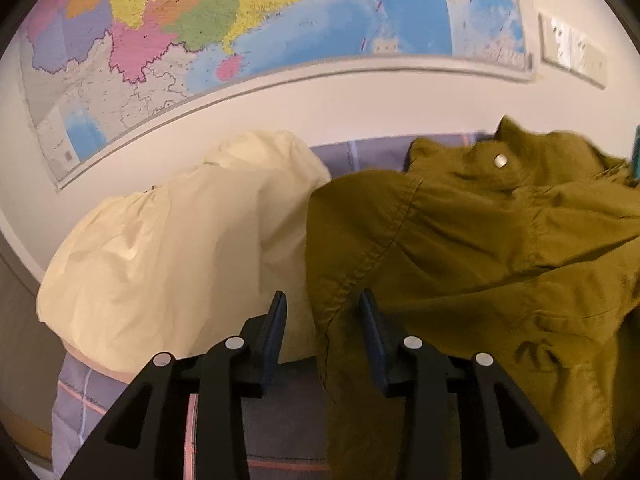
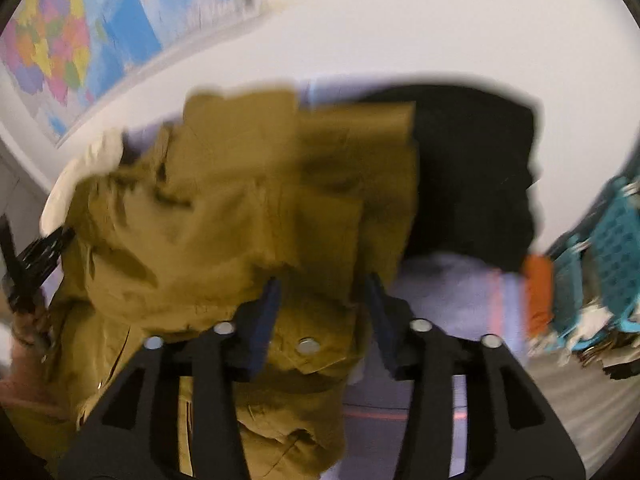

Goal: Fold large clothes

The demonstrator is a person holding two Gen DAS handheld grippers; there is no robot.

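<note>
An olive-green jacket (image 1: 472, 240) with metal snaps lies crumpled on a plaid bedsheet (image 1: 88, 392). My left gripper (image 1: 322, 300) is open, its fingers either side of the jacket's left edge seam. In the right wrist view the same jacket (image 2: 240, 208) fills the middle, blurred. My right gripper (image 2: 322, 284) is open over the jacket's lower part near a snap; whether cloth sits between its fingers is unclear. The left gripper also shows at the far left of the right wrist view (image 2: 36, 256).
A cream garment (image 1: 180, 248) lies bunched left of the jacket. A black garment (image 2: 472, 176) lies behind it on the right. A wall map (image 1: 240, 20) hangs behind the bed. A teal basket (image 2: 600, 264) with clutter stands at the right.
</note>
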